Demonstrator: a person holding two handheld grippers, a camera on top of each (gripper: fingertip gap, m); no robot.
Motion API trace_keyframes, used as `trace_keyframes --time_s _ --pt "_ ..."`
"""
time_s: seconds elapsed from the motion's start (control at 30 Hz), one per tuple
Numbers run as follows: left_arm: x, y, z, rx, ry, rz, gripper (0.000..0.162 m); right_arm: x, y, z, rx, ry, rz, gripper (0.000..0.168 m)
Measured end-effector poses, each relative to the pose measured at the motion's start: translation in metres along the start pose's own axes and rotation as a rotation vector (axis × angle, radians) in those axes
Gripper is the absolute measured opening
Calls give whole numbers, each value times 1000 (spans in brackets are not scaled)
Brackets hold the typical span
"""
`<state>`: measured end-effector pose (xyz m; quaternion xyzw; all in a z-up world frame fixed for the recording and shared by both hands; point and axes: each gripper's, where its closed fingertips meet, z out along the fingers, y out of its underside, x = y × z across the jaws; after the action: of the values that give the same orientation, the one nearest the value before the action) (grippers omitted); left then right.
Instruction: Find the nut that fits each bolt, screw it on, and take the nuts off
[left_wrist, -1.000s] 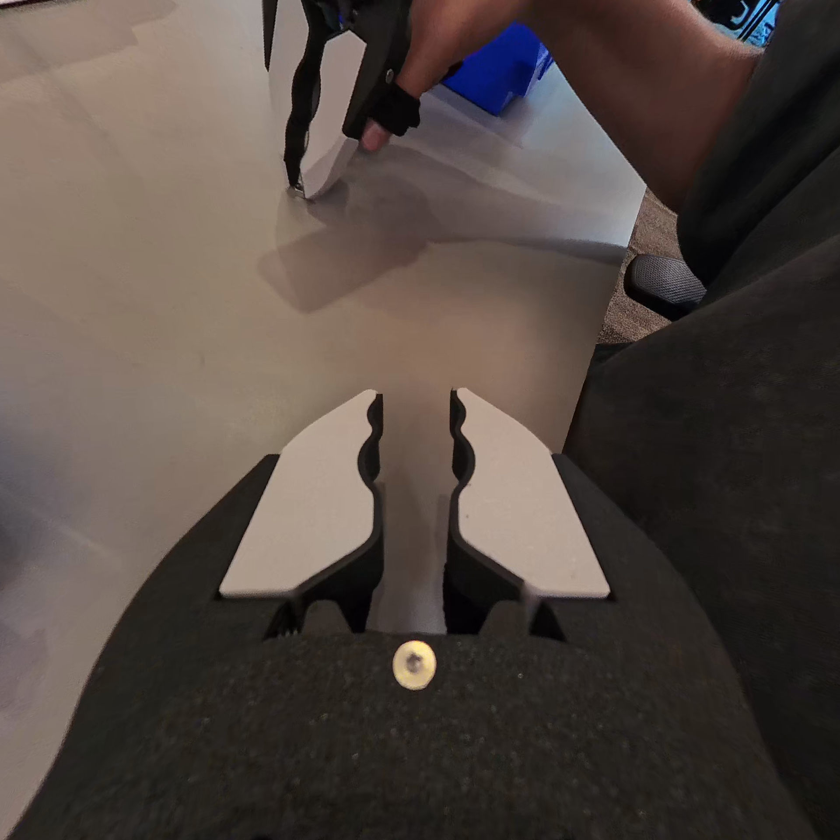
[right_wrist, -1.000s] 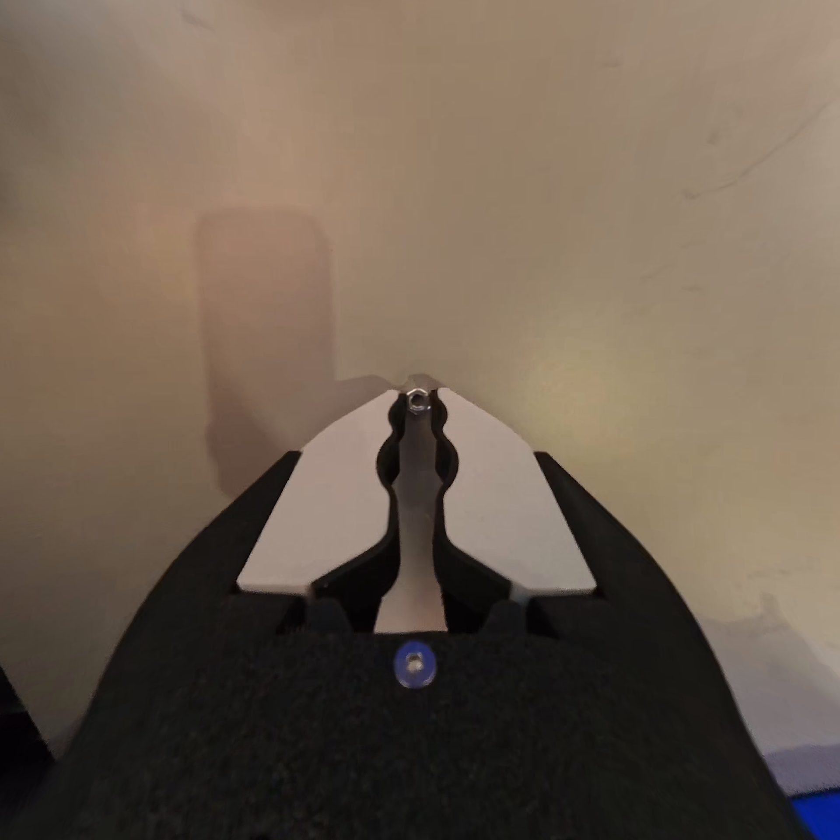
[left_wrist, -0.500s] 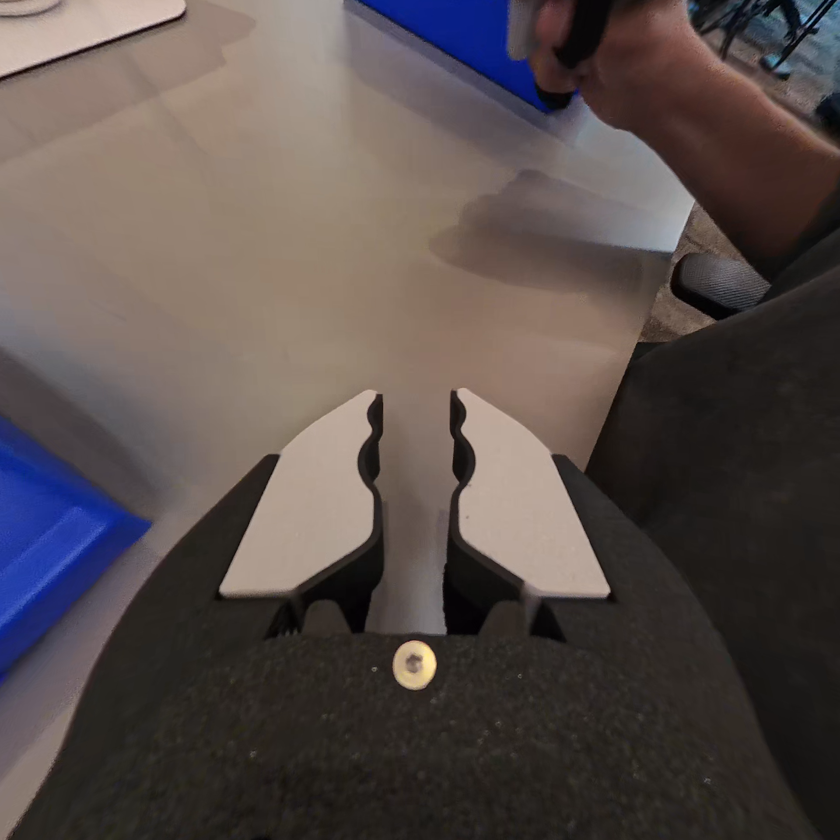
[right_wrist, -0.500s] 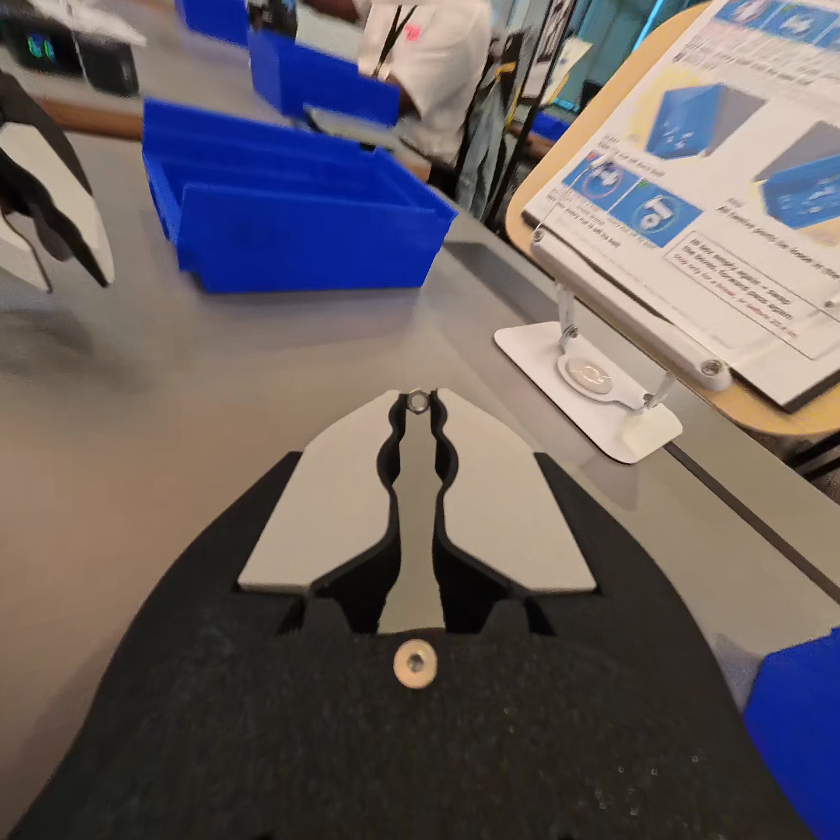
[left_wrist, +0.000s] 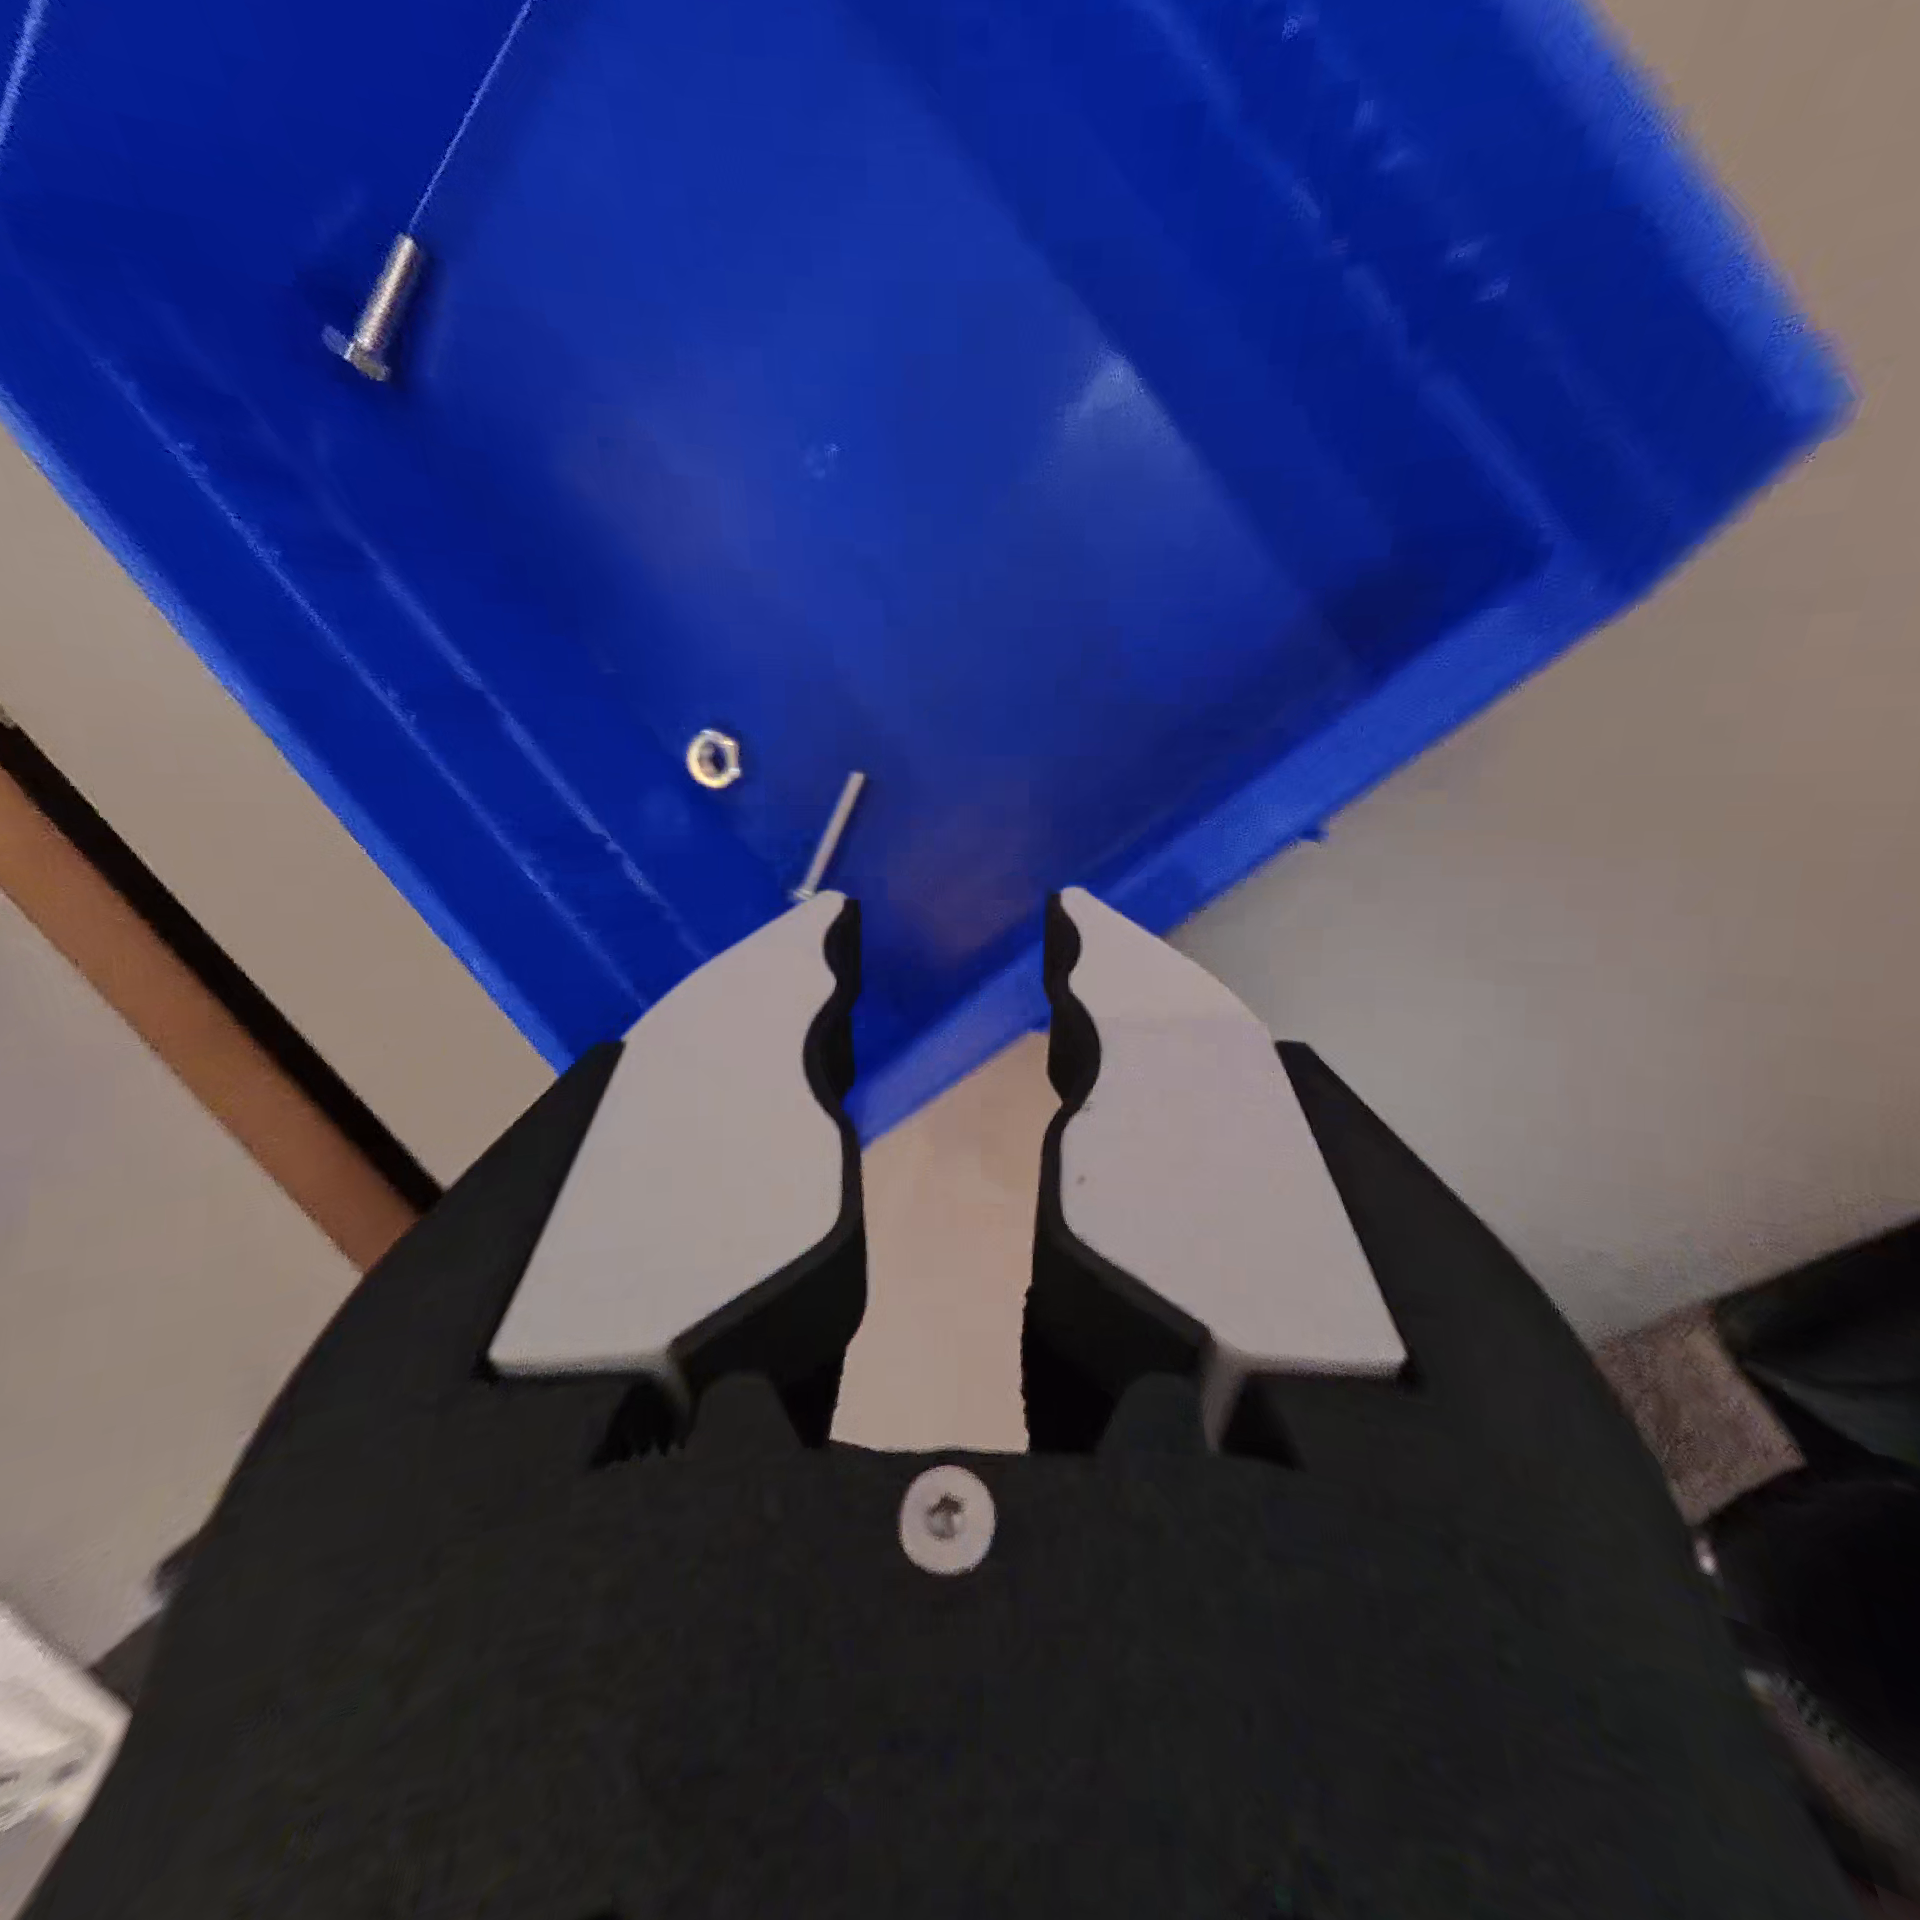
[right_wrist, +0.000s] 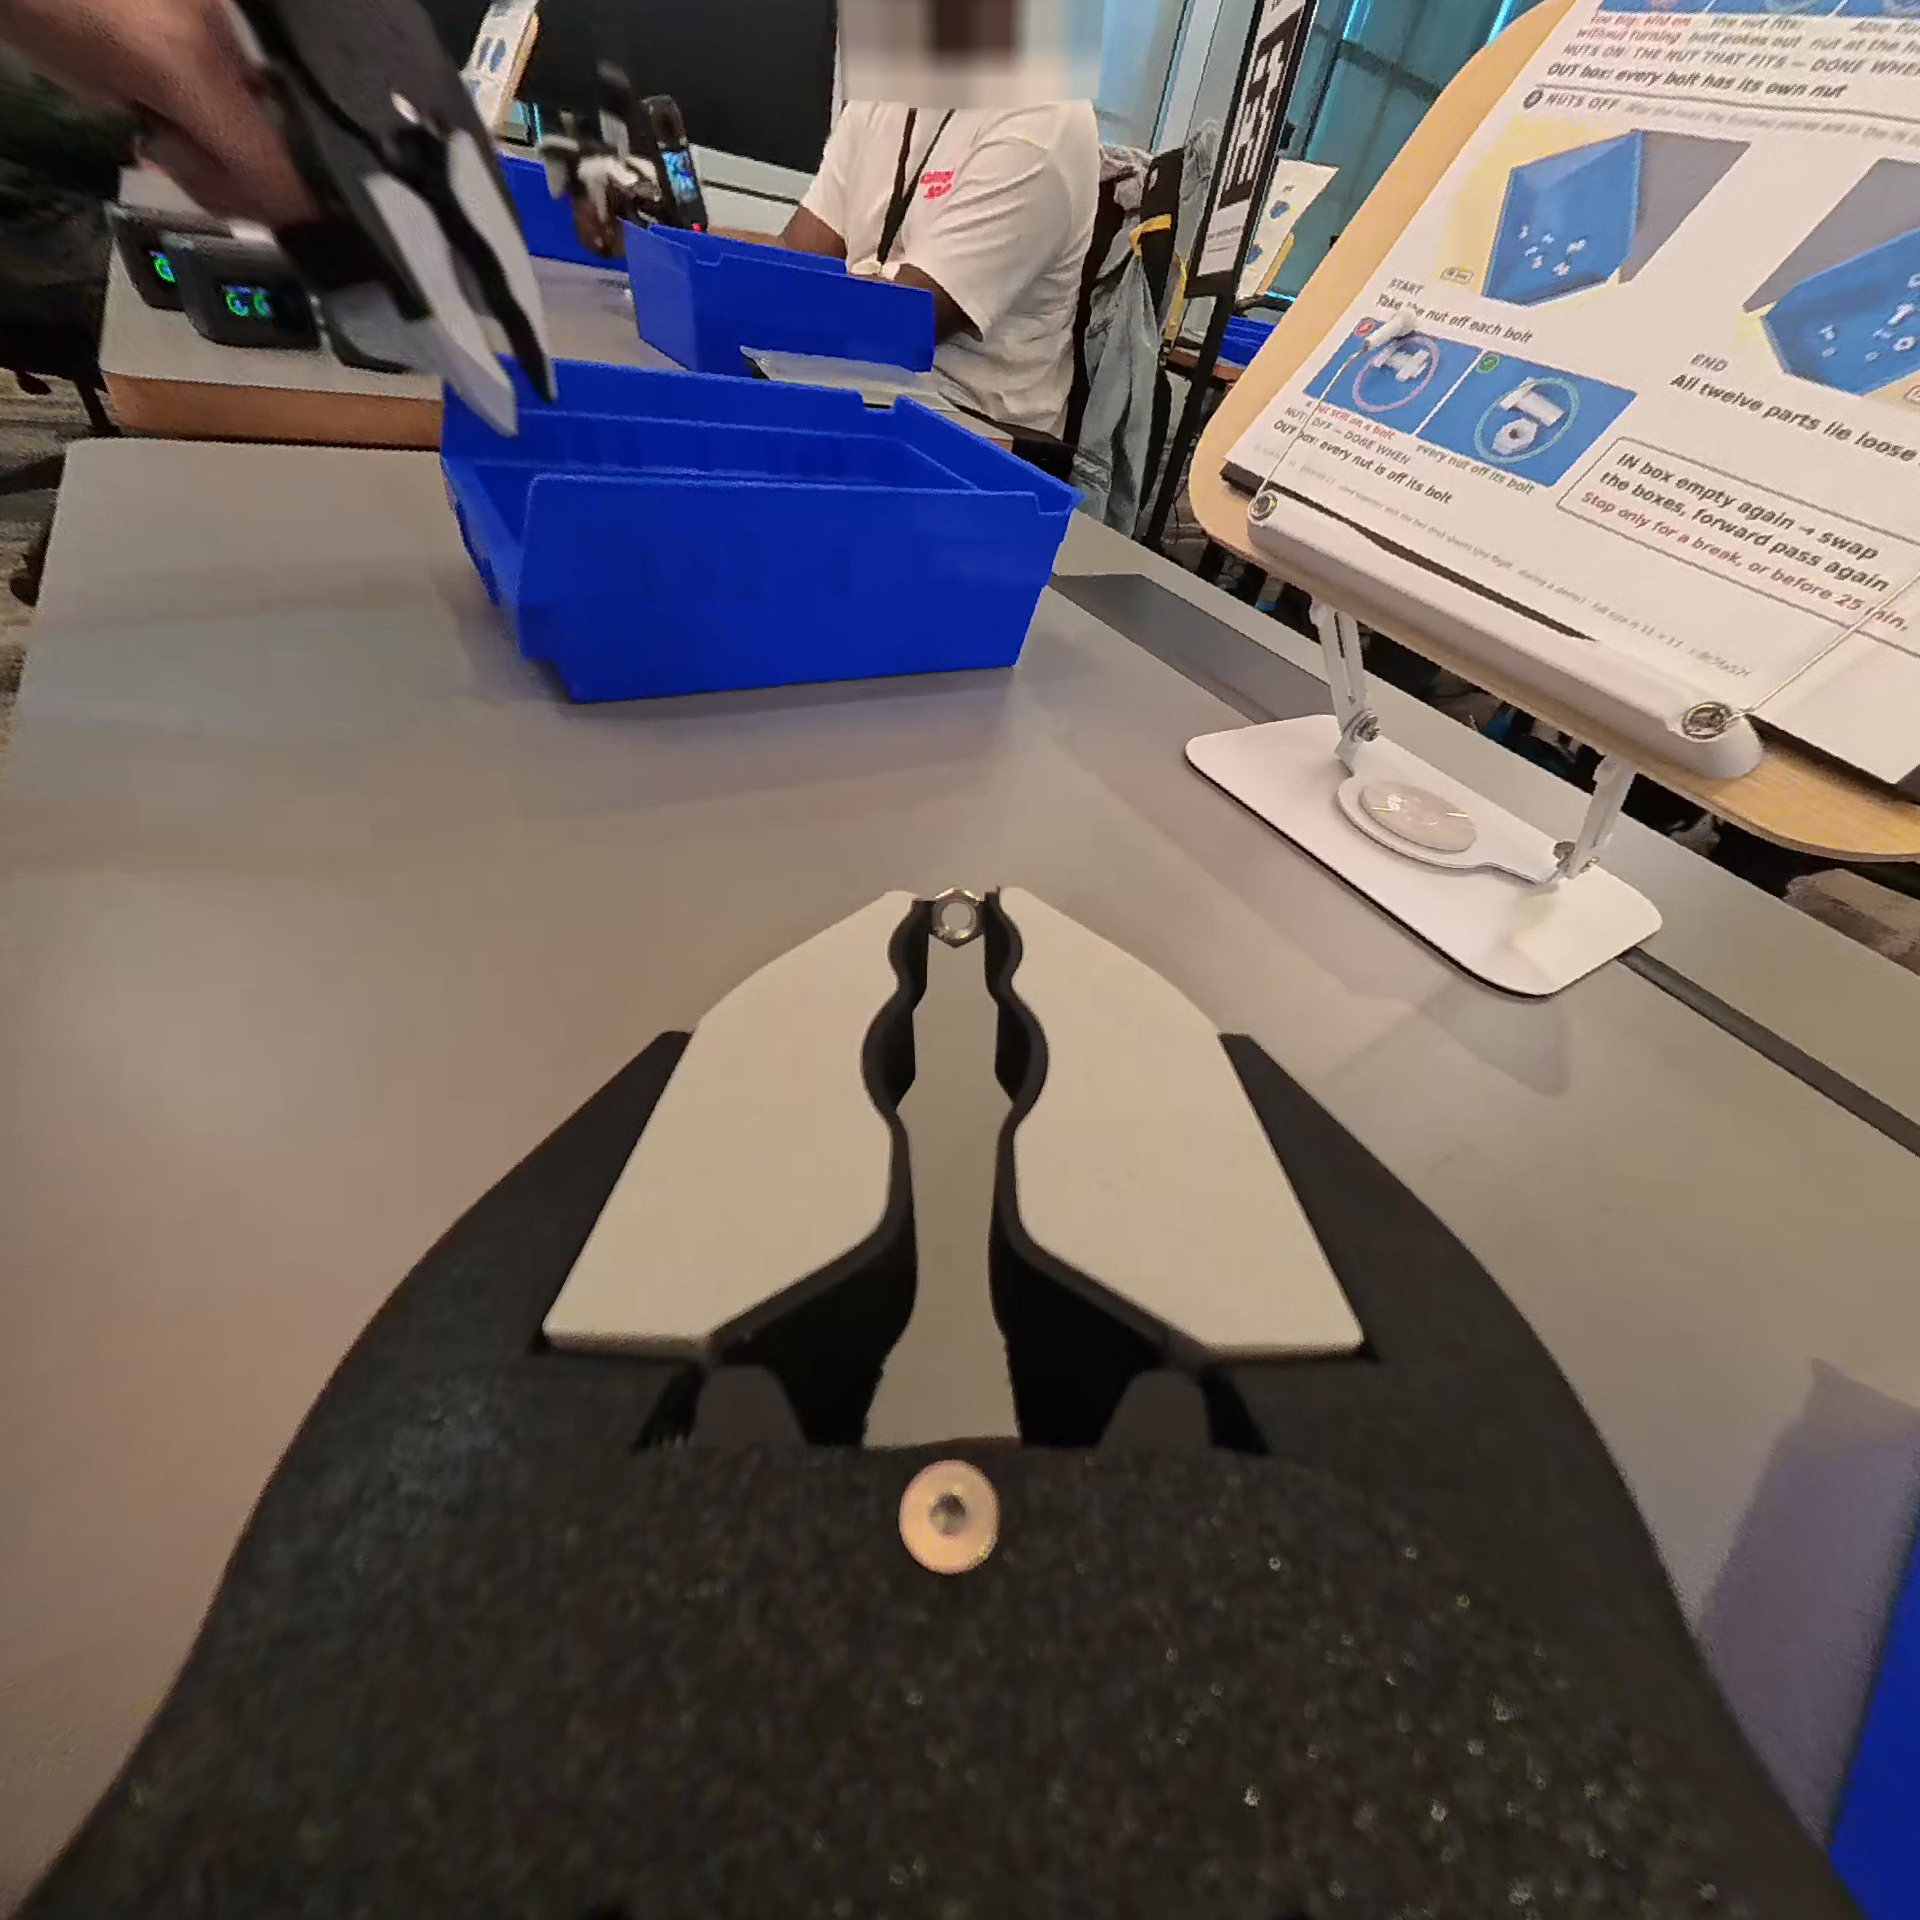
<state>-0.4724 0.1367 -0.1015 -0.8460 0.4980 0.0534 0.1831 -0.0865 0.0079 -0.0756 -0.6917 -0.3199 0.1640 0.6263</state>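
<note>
My left gripper (left_wrist: 951, 909) hangs over the near corner of a blue plastic bin (left_wrist: 1507, 582), its two grey fingers spread apart with nothing between them. Just ahead of my left-hand fingertip (left_wrist: 810, 925) a thin silver bolt (left_wrist: 831, 836) lies on the bin floor, its head end almost touching that tip and its shank pointing away and slightly to the right. A small silver hex nut (left_wrist: 715, 756) lies flat a little farther ahead and to the left of the bolt, apart from it. Well ahead and farther left, a thicker silver bolt with a flat head (left_wrist: 379, 310) rests close to the bin's left wall. The rest of the bin floor ahead of the fingers is plain blue.

My right gripper (right_wrist: 953, 920) is held above a grey tabletop (right_wrist: 312, 883), its fingers drawn nearly together and clamped on a small silver hex nut (right_wrist: 952, 917) right at the tips, the nut's hole facing back toward the camera. From this side the same blue bin (right_wrist: 779, 603) stands well ahead and to the left, and the left gripper (right_wrist: 488, 353) dips into its far left corner, held by a hand (right_wrist: 156, 94). Ahead and to the right, a white stand (right_wrist: 1455, 873) carries a printed instruction board (right_wrist: 1662, 364). Beyond the table a person in a white shirt (right_wrist: 987, 229) sits at another blue bin (right_wrist: 779, 301).
</note>
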Motion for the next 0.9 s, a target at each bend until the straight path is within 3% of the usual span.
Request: trace_keyframes --time_s 0.17,0.33,0.77,0.83,0.9 --pt "-29 -1 42 -290 -31 213 33 -3 2 -1 2 -15 12 10" --pt "-30 8 71 -496 46 331 33 -8 3 0 -1 -30 13 10" --pt "-26 16 97 -524 133 252 20 -8 2 -1 -12 -31 4 10" --pt "-24 15 98 -508 140 242 6 -9 2 0 -17 -31 -1 10" --pt "-25 15 98 -496 128 248 6 -11 2 1 -18 -34 -7 10"
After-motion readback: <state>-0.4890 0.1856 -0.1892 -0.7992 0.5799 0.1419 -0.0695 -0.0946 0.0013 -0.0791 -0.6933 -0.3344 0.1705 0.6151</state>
